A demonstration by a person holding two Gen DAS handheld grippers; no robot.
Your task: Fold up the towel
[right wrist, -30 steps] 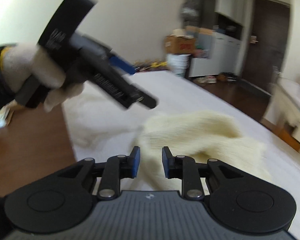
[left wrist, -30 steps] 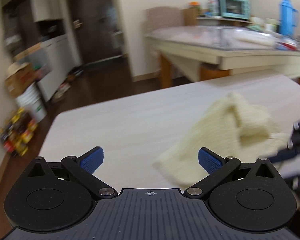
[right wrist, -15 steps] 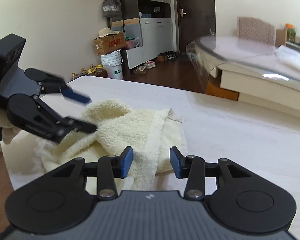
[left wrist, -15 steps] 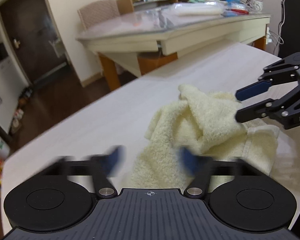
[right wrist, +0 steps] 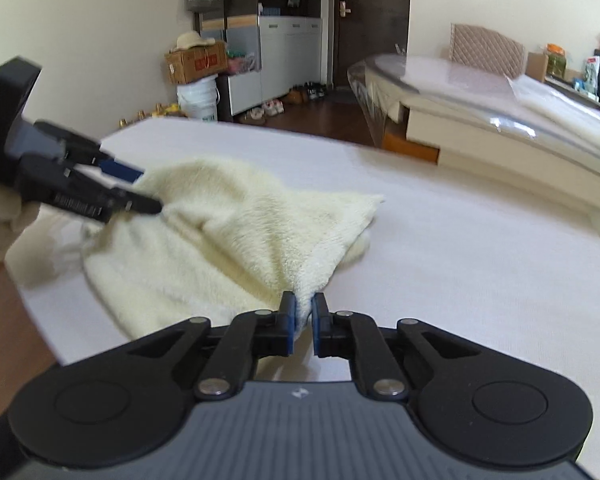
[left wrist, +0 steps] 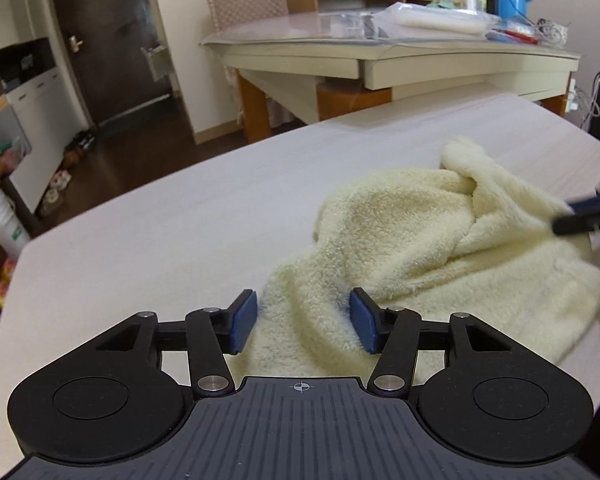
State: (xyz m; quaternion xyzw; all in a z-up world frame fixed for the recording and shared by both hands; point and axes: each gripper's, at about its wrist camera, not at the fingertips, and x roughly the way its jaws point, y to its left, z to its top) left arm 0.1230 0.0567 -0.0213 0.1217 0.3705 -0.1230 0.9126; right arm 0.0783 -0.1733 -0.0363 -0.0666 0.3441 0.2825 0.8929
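A crumpled cream towel (left wrist: 440,240) lies bunched on the pale table (left wrist: 160,232), with folds rising in the middle and one flat corner reaching out toward the far side in the right wrist view (right wrist: 236,220). The left gripper (left wrist: 303,322) is spread wide, its blue pads (left wrist: 245,320) set on either side of a ridge of the towel's near edge, with cloth between them but not squeezed. In the right wrist view the same gripper (right wrist: 142,188) comes in from the left, held by a gloved hand (right wrist: 8,216), with its fingers at the towel's left side, one above the other. The right gripper (right wrist: 303,320) is pressed together on a pinch of the towel's edge, the cloth gathering into a peak that runs down between its pads (right wrist: 288,318). From the left wrist view that gripper (left wrist: 572,216) shows at the right edge, blurred, its dark fingers at the towel's right side. Beyond the table stand a second table (left wrist: 420,56) covered with clear plastic, a padded chair (left wrist: 246,4) and a dark door (left wrist: 112,36).
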